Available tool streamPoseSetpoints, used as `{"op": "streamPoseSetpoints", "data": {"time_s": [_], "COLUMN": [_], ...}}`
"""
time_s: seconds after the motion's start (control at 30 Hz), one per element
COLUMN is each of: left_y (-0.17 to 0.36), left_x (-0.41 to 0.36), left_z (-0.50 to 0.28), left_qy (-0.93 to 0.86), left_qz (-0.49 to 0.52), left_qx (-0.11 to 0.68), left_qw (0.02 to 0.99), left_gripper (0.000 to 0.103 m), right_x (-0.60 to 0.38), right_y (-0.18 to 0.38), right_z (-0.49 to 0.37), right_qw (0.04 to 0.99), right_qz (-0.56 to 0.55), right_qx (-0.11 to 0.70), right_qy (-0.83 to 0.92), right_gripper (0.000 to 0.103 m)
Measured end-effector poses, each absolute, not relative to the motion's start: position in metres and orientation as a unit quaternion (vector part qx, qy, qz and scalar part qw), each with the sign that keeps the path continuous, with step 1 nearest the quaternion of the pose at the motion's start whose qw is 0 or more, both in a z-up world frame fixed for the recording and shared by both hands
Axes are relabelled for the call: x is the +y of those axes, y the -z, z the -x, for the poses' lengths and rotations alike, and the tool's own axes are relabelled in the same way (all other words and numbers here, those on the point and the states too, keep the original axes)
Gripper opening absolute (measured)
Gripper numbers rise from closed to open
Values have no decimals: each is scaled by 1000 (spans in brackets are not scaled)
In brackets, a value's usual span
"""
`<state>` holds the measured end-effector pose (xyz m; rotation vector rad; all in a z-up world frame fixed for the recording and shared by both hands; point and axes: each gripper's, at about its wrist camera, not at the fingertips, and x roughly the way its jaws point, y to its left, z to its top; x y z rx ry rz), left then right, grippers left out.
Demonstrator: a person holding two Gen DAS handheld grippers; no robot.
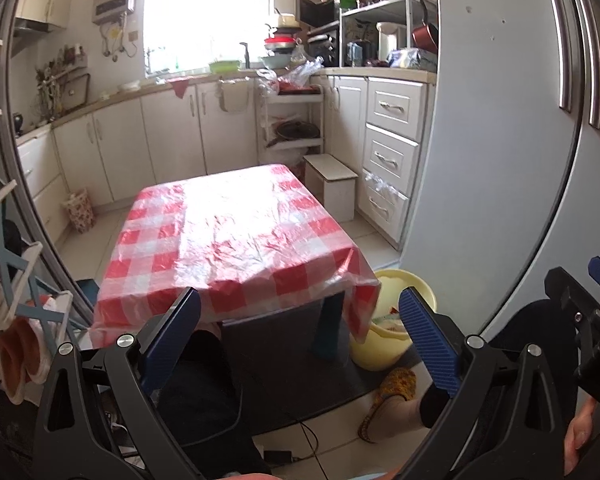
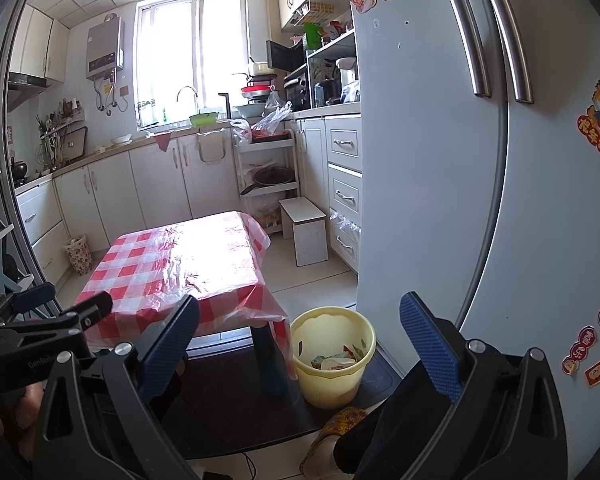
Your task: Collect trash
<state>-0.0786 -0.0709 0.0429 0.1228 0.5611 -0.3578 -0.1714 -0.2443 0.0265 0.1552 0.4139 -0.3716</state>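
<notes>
A low table under a red-and-white checked plastic cloth (image 1: 228,232) (image 2: 172,264) stands in the kitchen; I see nothing lying on its top. A pale yellow bin (image 2: 332,360) (image 1: 384,344) sits on the floor at the table's right front corner, with several wrappers inside. My left gripper (image 1: 300,332) is open and empty, held back from the table's near edge. My right gripper (image 2: 300,340) is also open and empty, above and short of the bin. The left gripper's side shows at the left of the right wrist view.
A grey fridge (image 2: 480,200) rises close on the right. White cabinets (image 1: 172,136) line the back and left walls. A white stool (image 2: 306,230) stands beyond the table. The person's slippered foot (image 1: 388,404) rests on a dark mat by the bin. A patterned basket (image 1: 80,210) sits far left.
</notes>
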Motion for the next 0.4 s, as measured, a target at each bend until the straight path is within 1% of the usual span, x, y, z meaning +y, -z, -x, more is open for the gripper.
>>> {"op": "streamPoseSetpoints", "data": {"time_s": [0.1, 0.23, 0.4], "left_y": [-43, -35, -26], "left_x": [-70, -69, -56], "left_z": [75, 58, 33], "left_qy": [168, 183, 160], "left_qz": [-64, -66, -58], "left_qx": [273, 296, 319], "left_qw": [945, 935, 932], "left_gripper": [95, 95, 95], "right_x": [-243, -241, -237], "right_y": [-26, -25, -19], "right_z": [170, 163, 136], "right_qw": [959, 959, 960], "right_qz": [-75, -67, -45], "right_qx": [205, 207, 220], "right_qy": [182, 180, 168], "right_gripper": [96, 96, 96]}}
